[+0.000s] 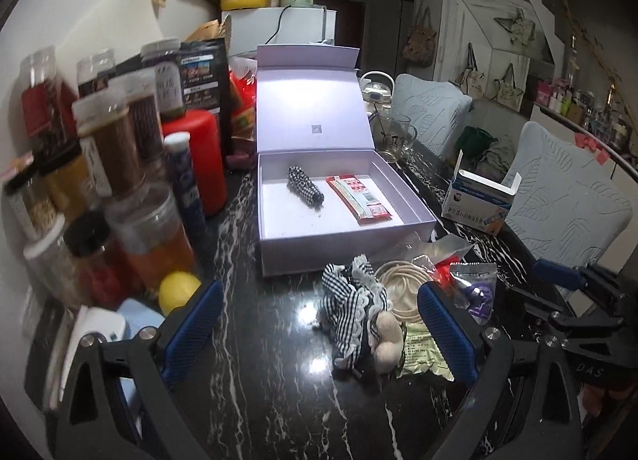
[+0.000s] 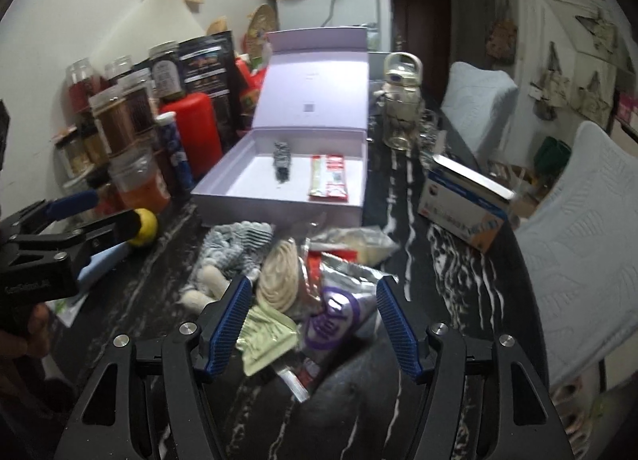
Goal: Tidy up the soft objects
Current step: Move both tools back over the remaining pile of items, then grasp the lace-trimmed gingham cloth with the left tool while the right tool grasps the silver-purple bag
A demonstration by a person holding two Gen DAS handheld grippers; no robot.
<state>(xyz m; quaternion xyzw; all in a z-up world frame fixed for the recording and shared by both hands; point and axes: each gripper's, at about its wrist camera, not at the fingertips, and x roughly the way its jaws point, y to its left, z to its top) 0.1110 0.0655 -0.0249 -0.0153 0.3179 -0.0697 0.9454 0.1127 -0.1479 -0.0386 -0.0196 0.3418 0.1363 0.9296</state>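
Observation:
In the left wrist view my left gripper (image 1: 319,324) stands open low over the dark marble table. A black-and-white checked cloth piece with cream pom-poms (image 1: 355,316) lies between its blue pads, untouched. Beyond it an open white box (image 1: 343,244) holds a small checked fabric roll (image 1: 305,191) and a red packet (image 1: 361,199). My right gripper (image 2: 315,320) is open above a pile: a pale green packet (image 2: 267,332), a purple-printed foil packet (image 2: 335,320) and a cream coiled cord (image 2: 279,280). The checked cloth (image 2: 235,248) lies left of that pile.
Jars and bottles (image 1: 119,165) and a red canister (image 1: 203,157) crowd the table's left side, with a lemon (image 1: 177,290) in front. A blue-and-white carton (image 1: 478,201) sits at the right edge, beside padded chairs (image 1: 566,205). A glass cup (image 1: 392,137) stands behind the box.

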